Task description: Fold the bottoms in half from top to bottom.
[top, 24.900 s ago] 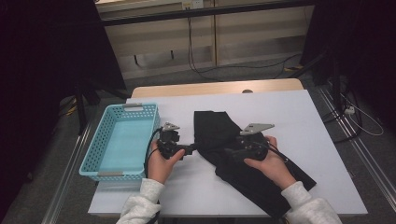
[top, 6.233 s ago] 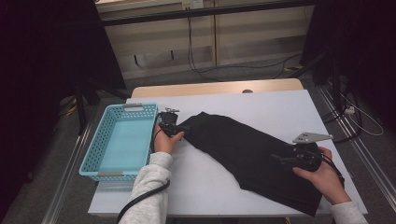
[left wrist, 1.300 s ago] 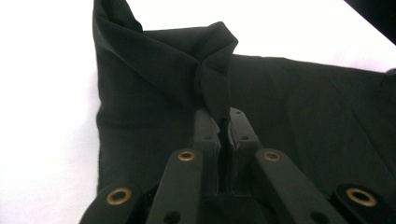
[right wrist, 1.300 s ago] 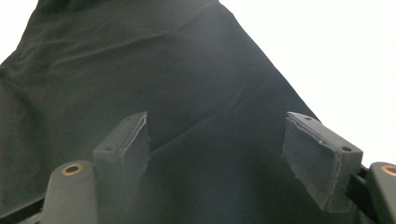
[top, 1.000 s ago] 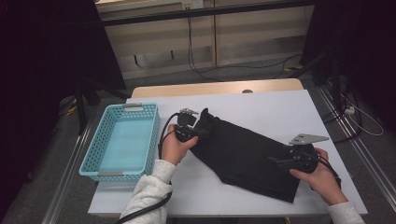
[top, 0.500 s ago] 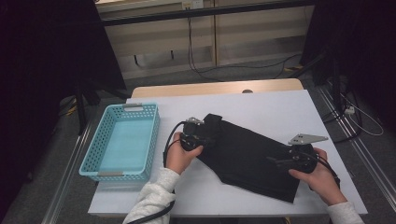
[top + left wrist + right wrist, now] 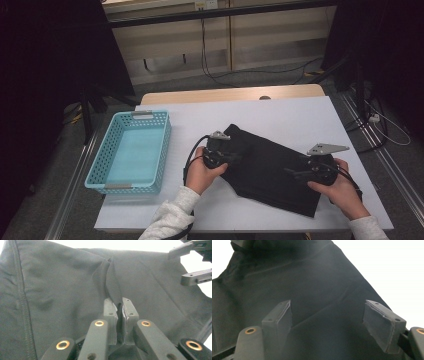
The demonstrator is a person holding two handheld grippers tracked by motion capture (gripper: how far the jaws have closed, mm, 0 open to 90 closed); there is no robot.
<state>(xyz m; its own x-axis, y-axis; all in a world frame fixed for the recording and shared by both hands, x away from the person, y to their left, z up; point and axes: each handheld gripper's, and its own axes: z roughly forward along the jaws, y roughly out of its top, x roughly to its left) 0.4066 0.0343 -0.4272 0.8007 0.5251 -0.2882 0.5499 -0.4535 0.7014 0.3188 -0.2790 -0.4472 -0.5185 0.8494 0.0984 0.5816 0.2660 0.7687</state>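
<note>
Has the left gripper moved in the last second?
Yes. The left gripper, shut on the black garment, has moved away from the blue basket, toward the right gripper.

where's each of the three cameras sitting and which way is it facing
High view: fixed above the person's side of the table, looking forward and down; both forearms, hands, the left gripper and right gripper show.
Left gripper view: rides the left gripper, looking along its jaws, shut on a fold of the black garment.
Right gripper view: rides the right gripper, looking along its open jaws over the cloth.
Shared: all three see the black garment; the left gripper view also catches the right gripper's jaws.
</note>
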